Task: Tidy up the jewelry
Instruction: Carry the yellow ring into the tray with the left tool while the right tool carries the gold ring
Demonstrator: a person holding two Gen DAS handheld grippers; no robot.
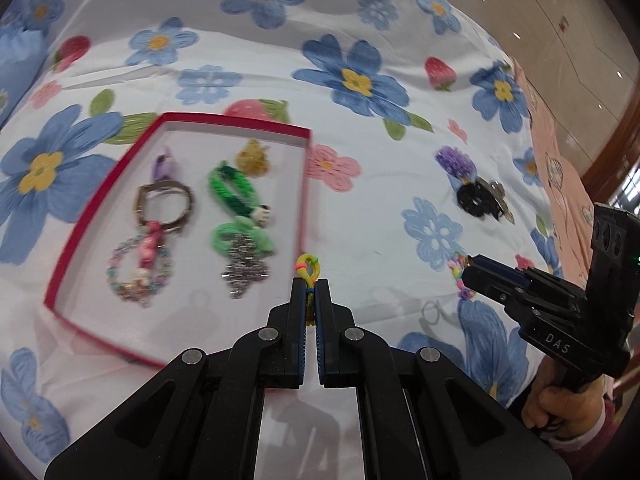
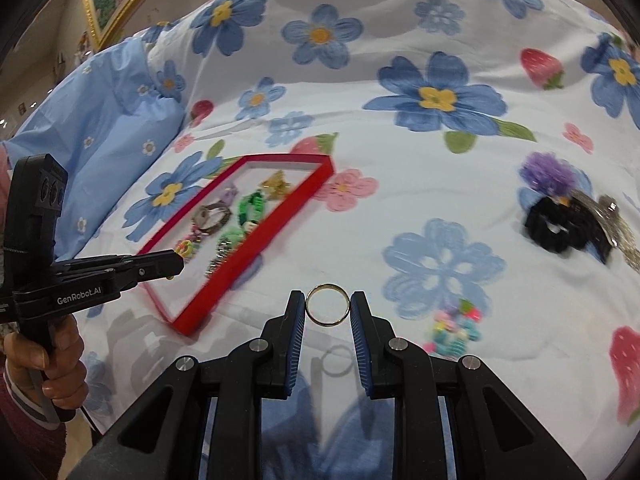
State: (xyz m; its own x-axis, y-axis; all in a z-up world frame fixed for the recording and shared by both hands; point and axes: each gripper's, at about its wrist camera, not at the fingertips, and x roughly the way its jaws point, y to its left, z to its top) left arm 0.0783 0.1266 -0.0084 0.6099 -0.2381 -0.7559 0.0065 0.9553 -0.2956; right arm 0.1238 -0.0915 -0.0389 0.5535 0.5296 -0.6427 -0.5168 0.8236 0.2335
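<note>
A red-rimmed tray (image 1: 304,184) (image 2: 256,248) lies on the floral bedsheet and holds several bracelets, hair ties and charms. My left gripper (image 1: 311,286) is shut on a yellow multicoloured woven band (image 1: 308,267), held just off the tray's near right corner; the band shows in the right wrist view (image 2: 184,247). My right gripper (image 2: 328,306) is shut on a thin gold ring (image 2: 328,305), held above the sheet to the right of the tray. A pastel bead bracelet (image 2: 454,328) lies on the sheet right of the ring.
A purple fluffy hair tie (image 2: 550,174) (image 1: 456,162), a black scrunchie (image 2: 560,228) (image 1: 476,198) and a silver chain piece (image 2: 616,220) lie together on the right. A light blue pillow (image 2: 100,128) sits at the left. The bed edge (image 1: 552,200) drops off at the right.
</note>
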